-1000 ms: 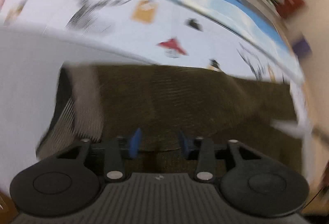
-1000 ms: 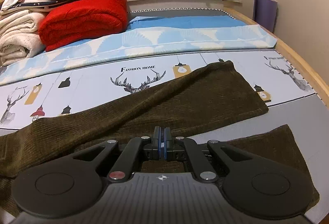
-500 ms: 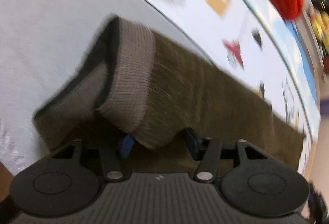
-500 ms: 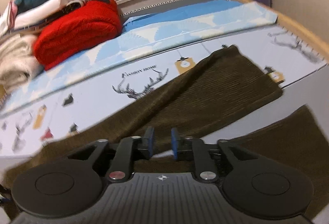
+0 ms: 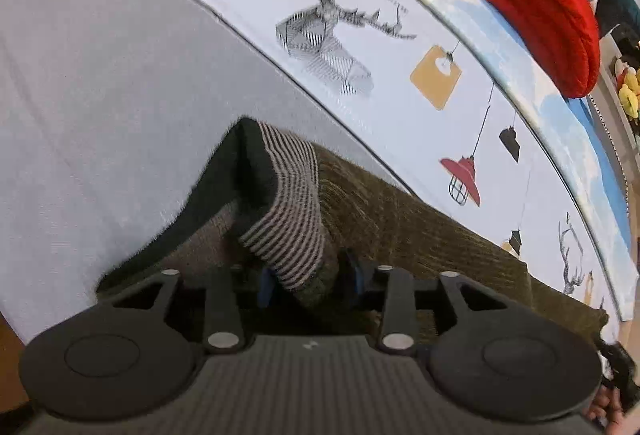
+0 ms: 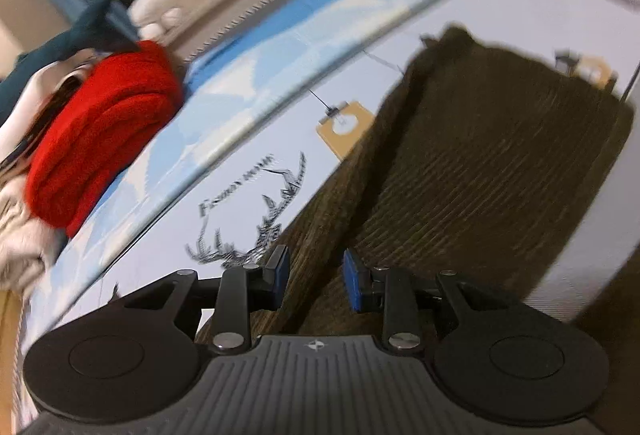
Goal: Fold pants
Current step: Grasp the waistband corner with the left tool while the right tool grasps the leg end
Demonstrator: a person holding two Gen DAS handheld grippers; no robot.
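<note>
Left gripper (image 5: 306, 281) spread around striped ribbed waistband (image 5: 286, 203) of olive corduroy pants (image 5: 420, 219), no pinch; right gripper (image 6: 316, 273) spread over leg. Lift now, waistband slips onto grey bedsheet (image 5: 100, 75).

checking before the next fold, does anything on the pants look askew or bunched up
Yes: the striped ribbed waistband of the olive-brown corduroy pants is flipped up and bunched between the open left gripper fingers, not lying flat on the grey sheet.

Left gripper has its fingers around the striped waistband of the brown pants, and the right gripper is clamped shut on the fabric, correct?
Not quite. The right wrist view shows the right gripper open, its jaws apart over the brown pants. The rest holds: the left gripper has its fingers around the striped waistband.
</note>
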